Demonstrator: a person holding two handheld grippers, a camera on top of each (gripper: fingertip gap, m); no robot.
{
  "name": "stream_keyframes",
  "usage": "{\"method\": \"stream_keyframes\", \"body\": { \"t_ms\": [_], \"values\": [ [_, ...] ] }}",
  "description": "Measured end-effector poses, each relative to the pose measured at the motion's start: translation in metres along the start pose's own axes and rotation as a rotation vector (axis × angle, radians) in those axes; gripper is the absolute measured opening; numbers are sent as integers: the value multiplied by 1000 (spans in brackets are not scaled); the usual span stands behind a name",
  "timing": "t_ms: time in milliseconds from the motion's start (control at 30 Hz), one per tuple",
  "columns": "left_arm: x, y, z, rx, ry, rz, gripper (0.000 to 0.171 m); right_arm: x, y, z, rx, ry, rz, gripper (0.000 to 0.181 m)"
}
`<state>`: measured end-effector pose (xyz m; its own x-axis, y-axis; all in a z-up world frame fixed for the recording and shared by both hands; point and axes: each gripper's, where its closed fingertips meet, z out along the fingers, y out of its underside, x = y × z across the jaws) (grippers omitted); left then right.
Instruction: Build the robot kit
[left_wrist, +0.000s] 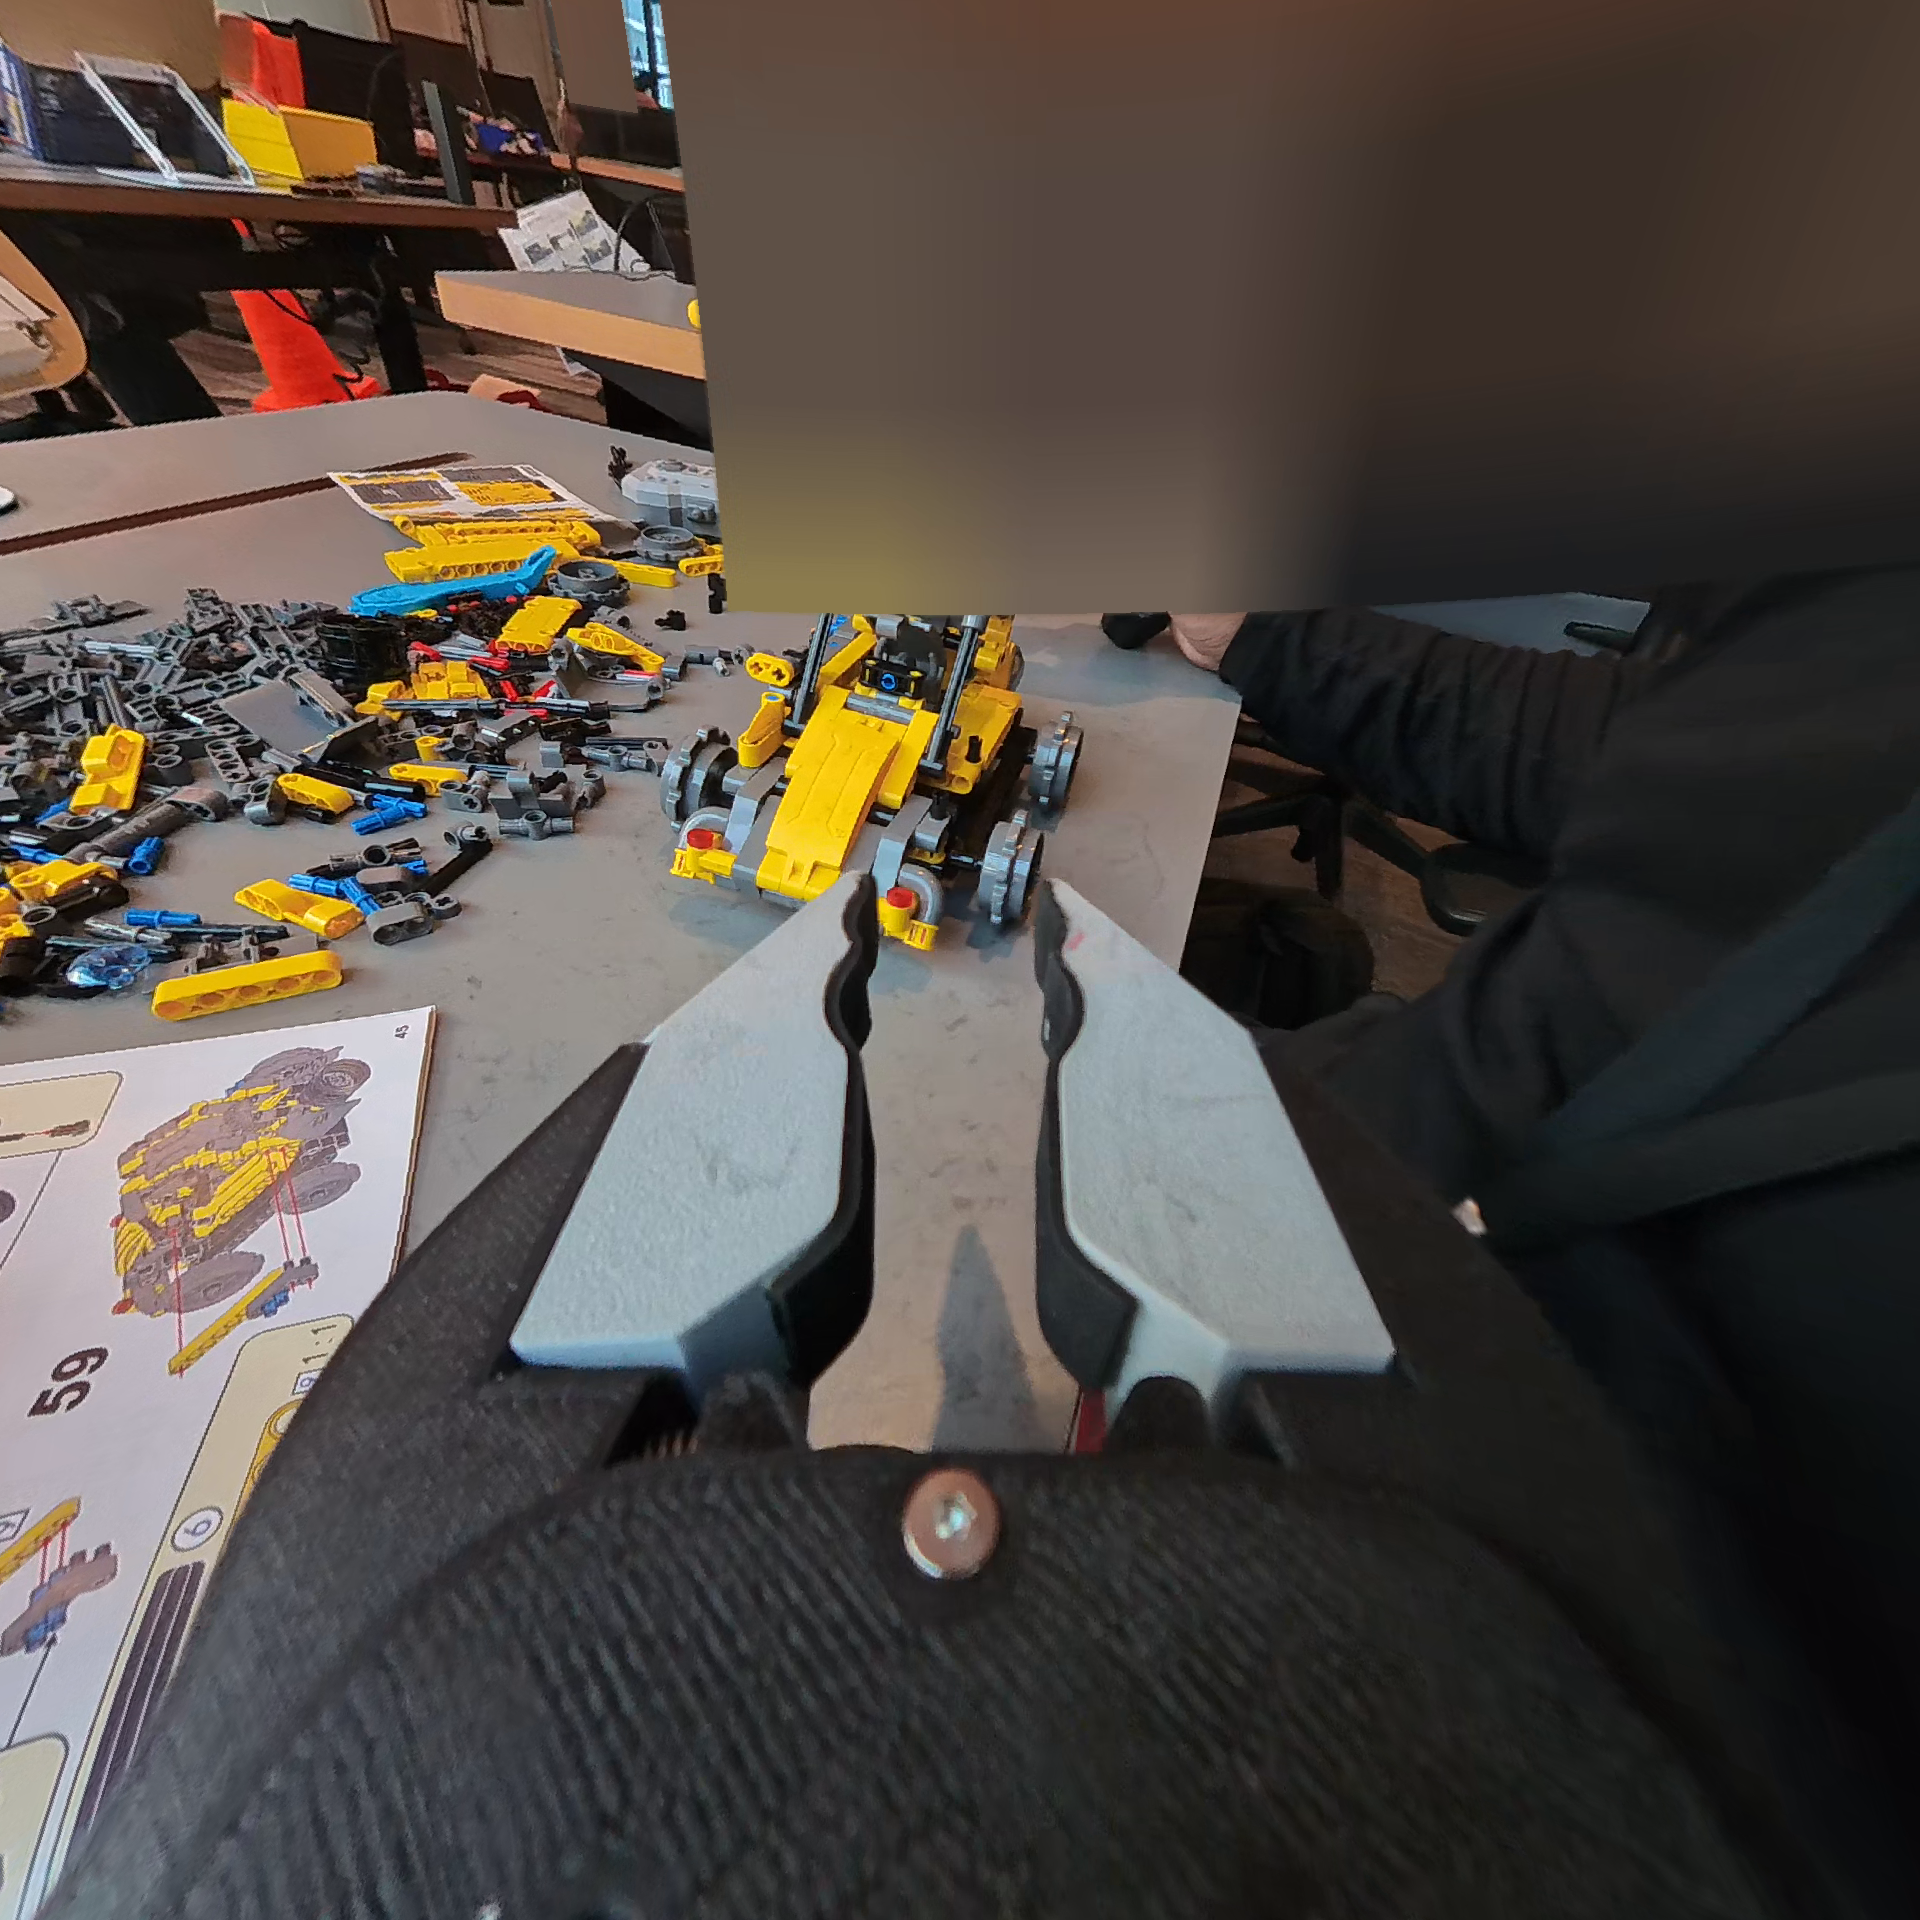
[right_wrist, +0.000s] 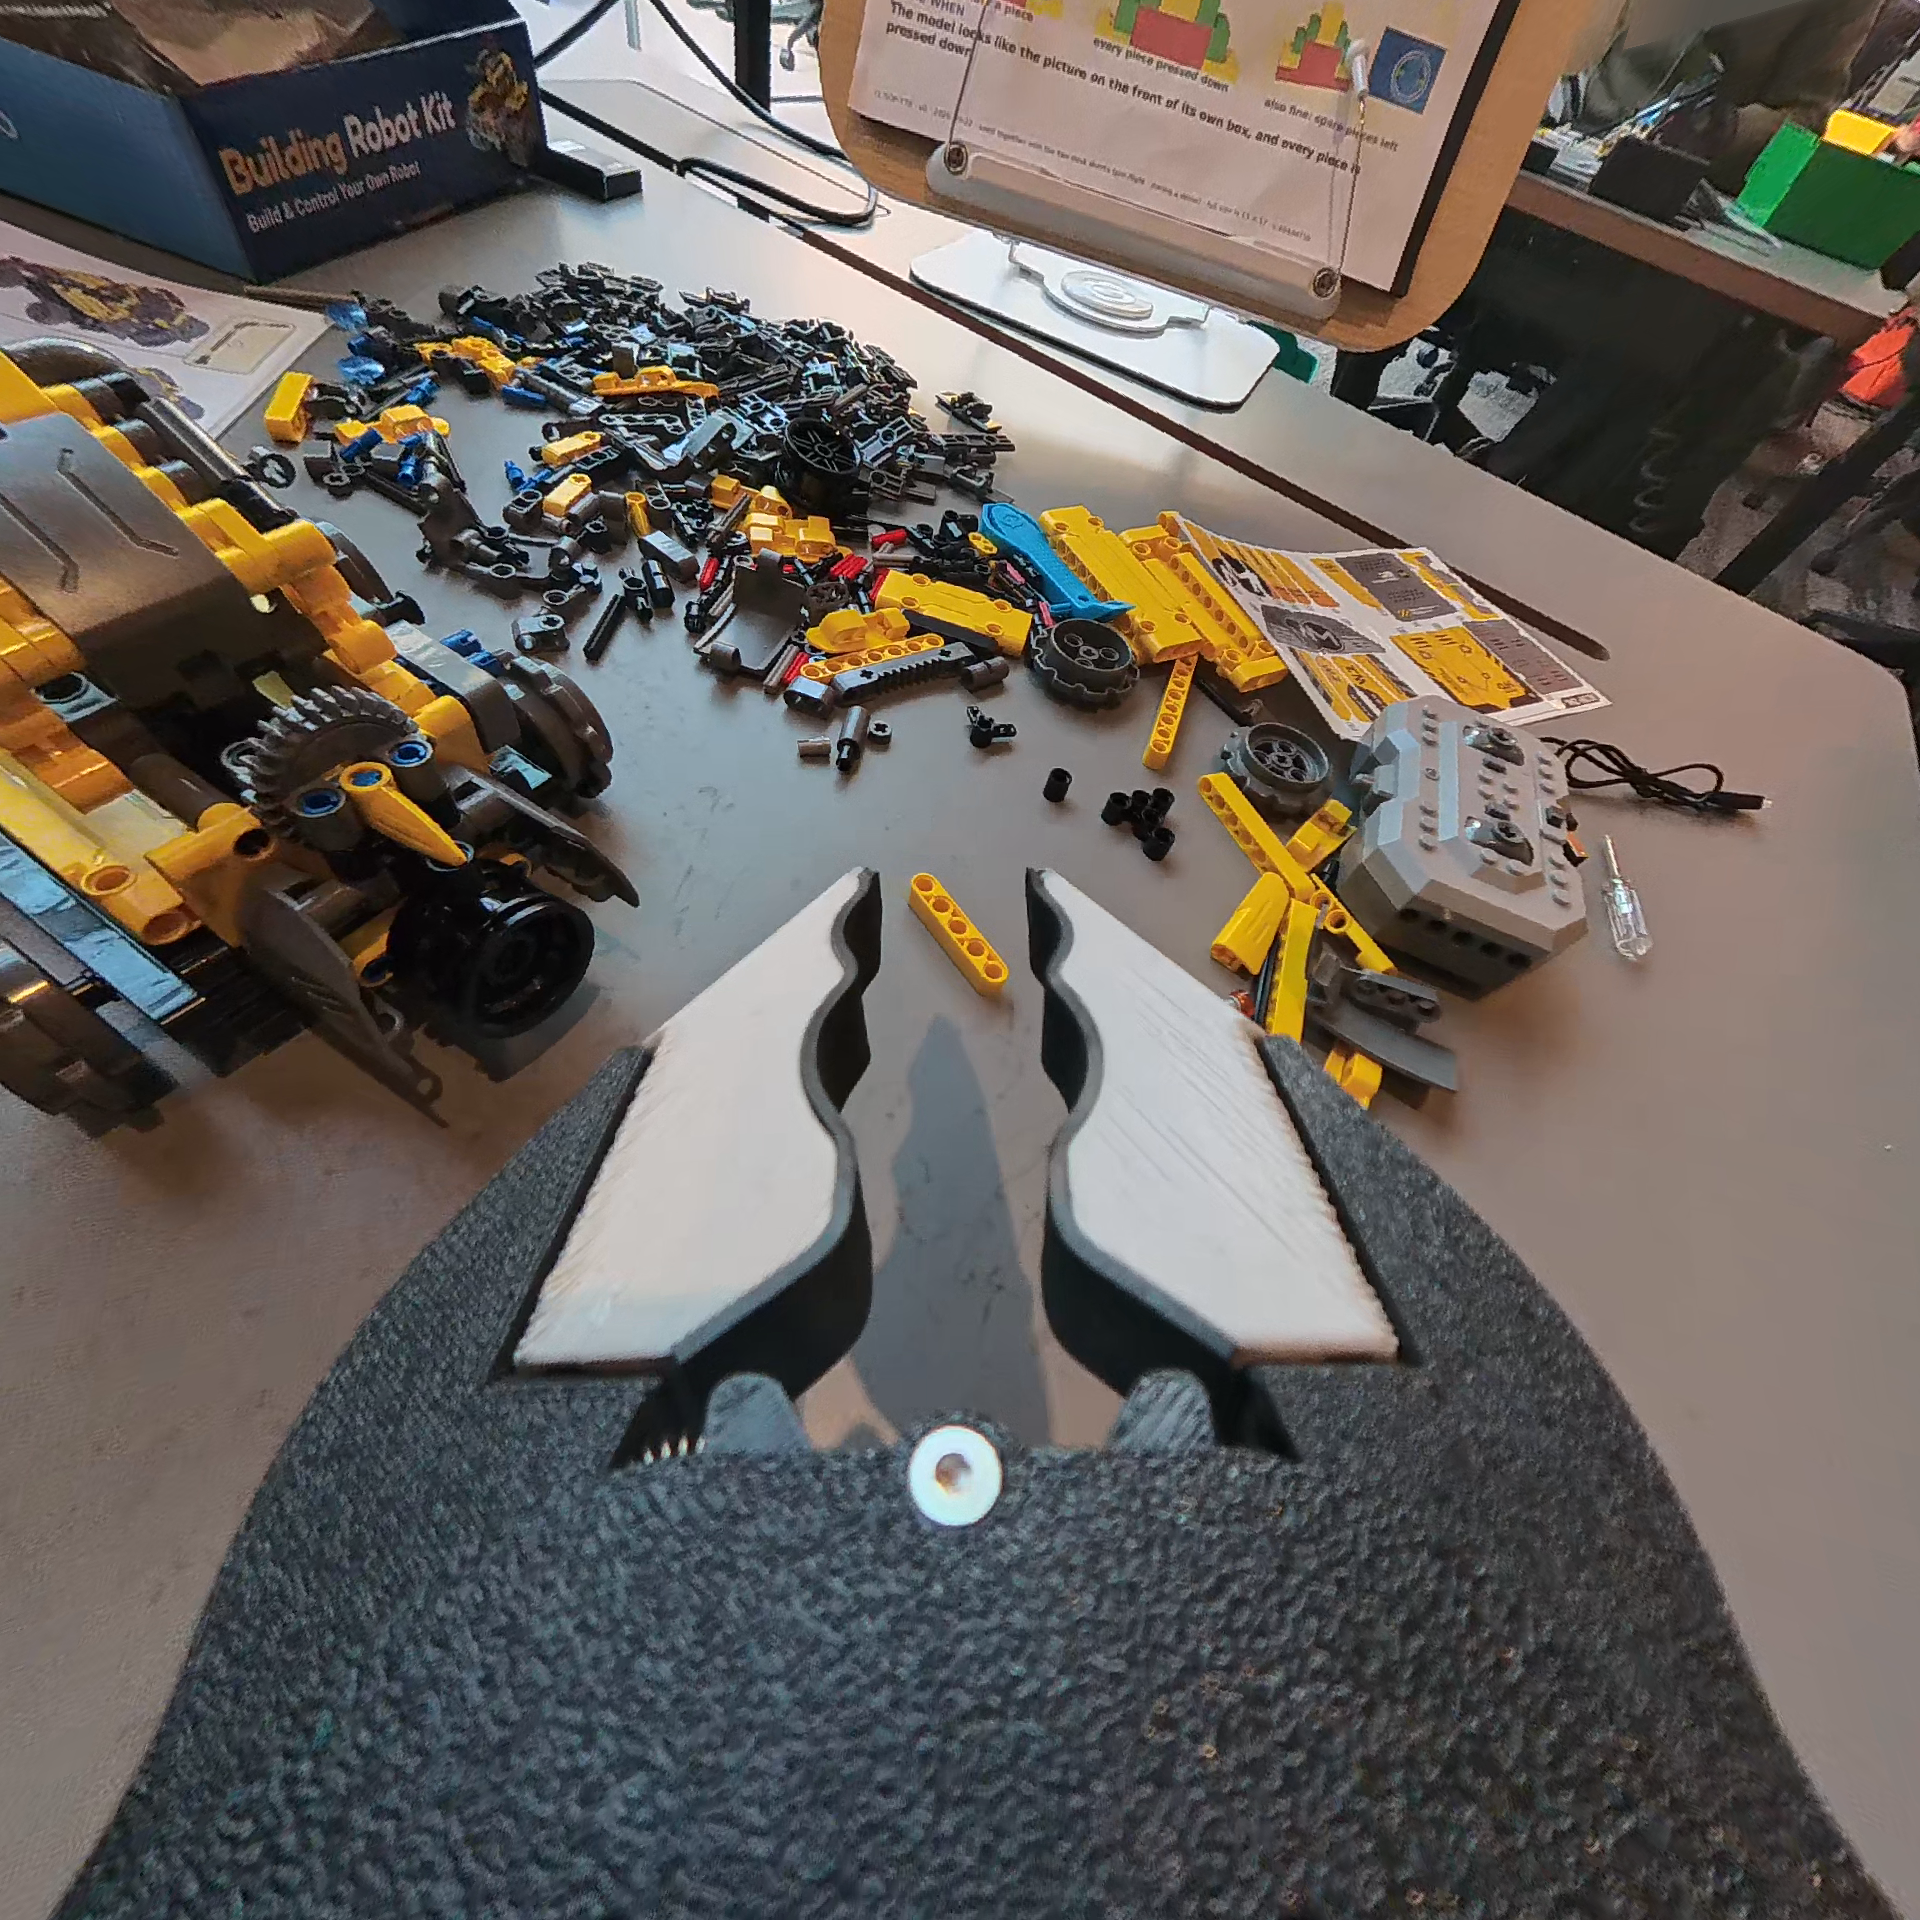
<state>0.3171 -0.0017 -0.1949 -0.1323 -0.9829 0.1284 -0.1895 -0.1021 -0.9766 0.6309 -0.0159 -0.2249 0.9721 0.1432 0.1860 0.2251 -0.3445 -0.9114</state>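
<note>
The left hand-held gripper (left_wrist: 954, 914) hangs spread and empty over the surface (left_wrist: 540, 935), just short of the yellow model (left_wrist: 862, 769). The right hand-held gripper (right_wrist: 954, 904), also spread, flanks a yellow beam (right_wrist: 958, 933) lying flat. A blue box (right_wrist: 260, 135) stands behind the loose parts (right_wrist: 727, 468); its contents are unclear.

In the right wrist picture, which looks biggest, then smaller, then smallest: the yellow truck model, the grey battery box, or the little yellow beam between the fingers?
1. Yellow truck model, though it is nearest the camera.
2. Grey battery box.
3. Little yellow beam.
</note>
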Motion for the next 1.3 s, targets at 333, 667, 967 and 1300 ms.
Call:
{"method": "stream_keyframes", "body": {
  "t_ms": [333, 667, 967, 1300],
  "values": [
    [-5, 7, 6, -57, -30, -15, 28, -3, -3, -1, 17, -16, 2, 33],
    [-8, 16, 12, -120, -71, 8, 28, 2, -2, 0, 9, 6, 16, 51],
    [-9, 13, 11, -101, -63, -9, 28, 57, 0, -11, 7, 141, 129, 65],
    [-7, 13, 10, -99, -56, 0, 28, 61, -15, 94, -347, 10, 19, 40]
  ]
}}
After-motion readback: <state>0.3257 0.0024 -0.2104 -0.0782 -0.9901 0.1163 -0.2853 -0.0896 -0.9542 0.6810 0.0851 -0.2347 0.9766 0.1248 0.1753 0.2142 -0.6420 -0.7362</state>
